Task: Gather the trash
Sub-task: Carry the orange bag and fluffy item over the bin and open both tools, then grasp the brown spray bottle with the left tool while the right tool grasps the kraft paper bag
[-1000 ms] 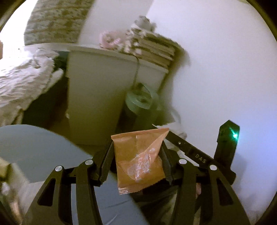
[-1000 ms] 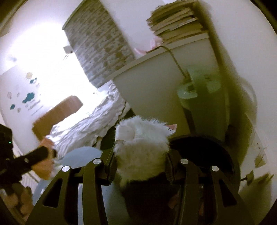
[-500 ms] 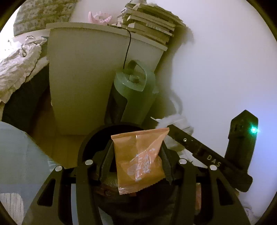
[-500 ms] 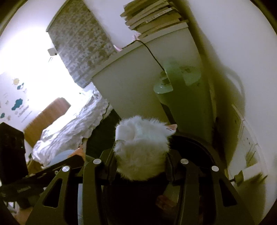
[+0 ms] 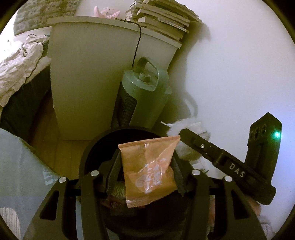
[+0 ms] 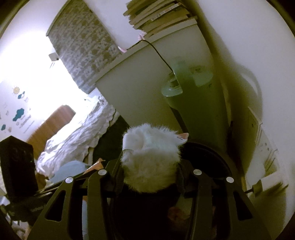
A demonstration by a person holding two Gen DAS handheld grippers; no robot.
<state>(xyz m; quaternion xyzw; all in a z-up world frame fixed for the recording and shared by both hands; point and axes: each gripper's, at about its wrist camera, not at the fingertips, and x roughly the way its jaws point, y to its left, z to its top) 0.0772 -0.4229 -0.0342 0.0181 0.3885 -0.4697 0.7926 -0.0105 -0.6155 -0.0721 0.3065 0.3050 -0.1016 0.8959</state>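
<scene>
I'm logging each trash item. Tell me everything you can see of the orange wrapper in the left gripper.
The orange wrapper is a small glossy plastic snack packet with crimped, serrated end seams and a pale printed design on its face. It looks flat and slightly crumpled, standing tilted. The left gripper pinches it by both sides, over the round black bin below. Its top right corner points toward the right gripper's white fluffy item.

Wooden floor (image 5: 46,118) carries a pale cabinet (image 5: 88,77), a green cylindrical appliance (image 5: 142,99) just beside it, and a black bin (image 5: 88,157) in front. Cabinet top holds a stack of books (image 5: 162,16) and a pink item (image 5: 107,12). Bed (image 6: 77,134) carries rumpled white bedding
</scene>
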